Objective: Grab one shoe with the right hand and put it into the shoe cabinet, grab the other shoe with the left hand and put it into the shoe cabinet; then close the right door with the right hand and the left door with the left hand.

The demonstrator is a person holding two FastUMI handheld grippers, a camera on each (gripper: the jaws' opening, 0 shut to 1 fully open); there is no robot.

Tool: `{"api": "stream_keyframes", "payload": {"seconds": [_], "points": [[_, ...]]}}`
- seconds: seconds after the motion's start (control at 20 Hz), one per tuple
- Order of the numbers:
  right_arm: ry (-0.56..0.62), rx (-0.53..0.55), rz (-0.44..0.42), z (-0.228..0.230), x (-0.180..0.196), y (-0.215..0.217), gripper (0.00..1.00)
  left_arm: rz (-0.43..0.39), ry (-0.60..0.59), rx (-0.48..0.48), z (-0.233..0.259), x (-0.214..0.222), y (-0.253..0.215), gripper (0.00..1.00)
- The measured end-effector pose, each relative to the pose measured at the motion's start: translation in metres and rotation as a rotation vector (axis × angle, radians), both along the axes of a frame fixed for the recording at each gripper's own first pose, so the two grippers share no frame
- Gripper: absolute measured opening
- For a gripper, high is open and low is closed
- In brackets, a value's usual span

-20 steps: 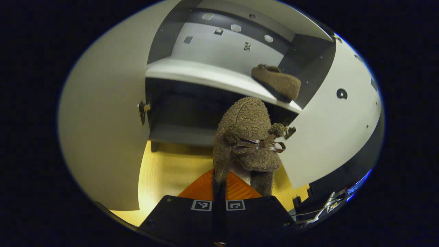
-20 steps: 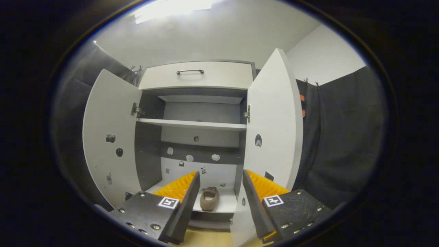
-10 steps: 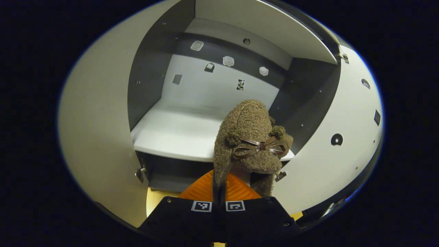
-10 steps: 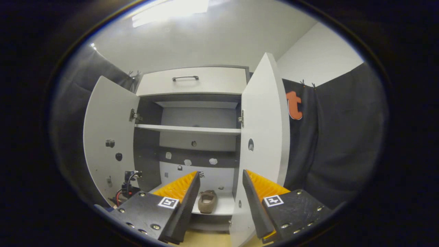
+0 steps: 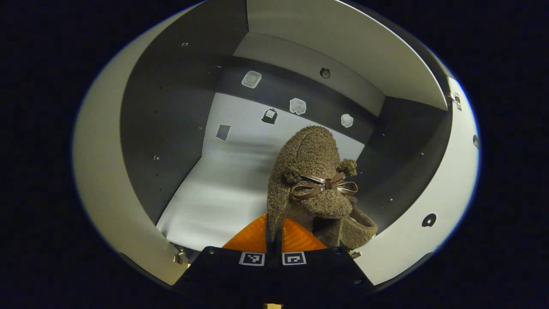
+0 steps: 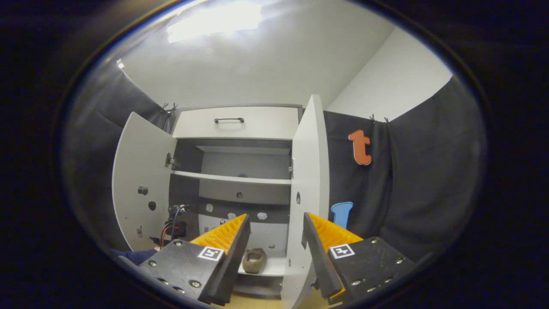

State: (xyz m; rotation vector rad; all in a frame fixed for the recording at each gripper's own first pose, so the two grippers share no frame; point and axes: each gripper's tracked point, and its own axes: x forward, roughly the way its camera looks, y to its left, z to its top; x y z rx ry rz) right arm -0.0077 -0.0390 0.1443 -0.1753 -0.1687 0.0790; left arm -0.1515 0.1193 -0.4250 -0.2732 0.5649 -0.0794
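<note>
In the left gripper view my left gripper (image 5: pixel 273 234) is shut on a brown fuzzy shoe with a bow (image 5: pixel 313 176), toe pointing away. It hangs inside the cabinet, over the white lower shelf (image 5: pixel 214 201). The other brown shoe (image 5: pixel 359 227) peeks out behind it at the right, on the same shelf. In the right gripper view my right gripper (image 6: pixel 276 216) is open with nothing between its fingers, well back from the cabinet. That view has the other shoe (image 6: pixel 254 260) lying on the lower shelf (image 6: pixel 270 268). Both doors stand open: left door (image 6: pixel 139 184), right door (image 6: pixel 306 180).
A drawer with a dark handle (image 6: pixel 229 121) tops the cabinet, and an upper shelf (image 6: pixel 231 177) crosses it. At the left door's foot, the other gripper with red cables (image 6: pixel 176 225) reaches in, a blue sleeve (image 6: pixel 137 256) behind it. Black cloth (image 6: pixel 411 184) hangs right of the cabinet.
My left gripper has carried the shoe forward, from below the shelf edge into the compartment over the lower shelf. My right gripper has drawn back and to the right, still open.
</note>
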Motion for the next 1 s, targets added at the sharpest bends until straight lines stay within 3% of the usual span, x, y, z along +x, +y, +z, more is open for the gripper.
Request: {"api": "stream_keyframes", "payload": {"seconds": [0.25, 0.3, 0.7, 0.75, 1.0], "points": [[-0.096, -0.056, -0.116, 0.013, -0.023, -0.034, 0.75, 0.016, 0.049, 0.03, -0.023, 0.032, 0.002, 0.01], [-0.095, -0.059, -0.132, 0.011, -0.024, -0.039, 0.72, 0.017, 0.063, 0.038, -0.028, 0.032, 0.002, 0.01], [-0.04, -0.014, -0.208, -0.008, -0.025, -0.072, 0.75, 0.019, 0.111, 0.16, -0.051, 0.057, 0.013, 0.01], [-0.039, -0.017, -0.217, -0.01, -0.024, -0.077, 0.71, 0.013, 0.115, 0.174, -0.053, 0.06, 0.012, 0.01], [-0.002, -0.001, -0.236, -0.025, -0.02, -0.086, 0.75, -0.003, 0.142, 0.259, -0.067, 0.07, 0.011, 0.01]]}}
